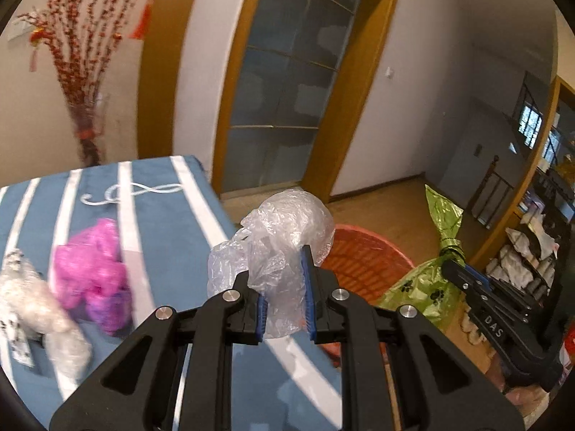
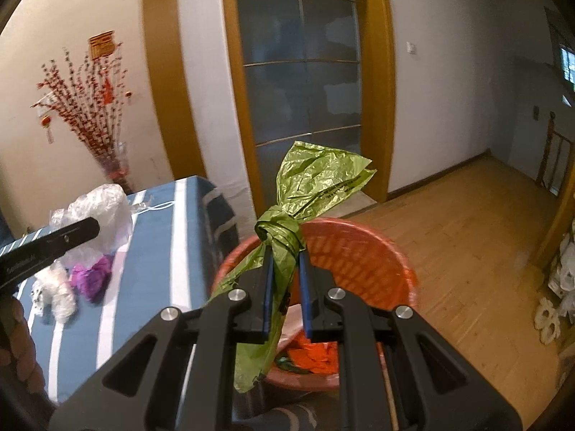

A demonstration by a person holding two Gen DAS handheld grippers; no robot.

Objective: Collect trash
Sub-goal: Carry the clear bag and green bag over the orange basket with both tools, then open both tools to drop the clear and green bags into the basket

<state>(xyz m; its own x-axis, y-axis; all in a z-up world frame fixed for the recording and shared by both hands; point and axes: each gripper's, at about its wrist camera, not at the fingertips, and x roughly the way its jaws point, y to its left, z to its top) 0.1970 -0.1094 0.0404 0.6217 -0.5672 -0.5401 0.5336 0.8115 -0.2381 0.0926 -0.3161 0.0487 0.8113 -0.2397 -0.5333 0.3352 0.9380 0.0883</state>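
A worktop [image 1: 169,215] draped in a blue cloth with white stripes fills the lower left of both views, standing against a pale wall beside a wood-framed door with frosted glass panes [image 1: 287,82]; a vase of red blossom branches [image 1: 82,54] stands in the upper left, and a wooden floor [image 2: 467,237] runs off to the right. On the cloth lie a crumpled pink plastic bag [image 1: 93,269] and a wad of whitish plastic wrap [image 1: 32,301], blurred at the left edge. A round orange-red plastic basket [image 2: 359,255] sits on the floor just beside the worktop's corner, with orange scraps in its bottom. The left hand-held gripper [image 1: 284,305] is clenched on a crumpled clear plastic bag [image 1: 280,237], which bulges above its blue pads over the worktop's edge, near the basket. The right hand-held gripper [image 2: 285,287] is clamped on a knotted green plastic bag with black paw prints [image 2: 316,183], its knot just above the fingertips and over the basket's near rim.
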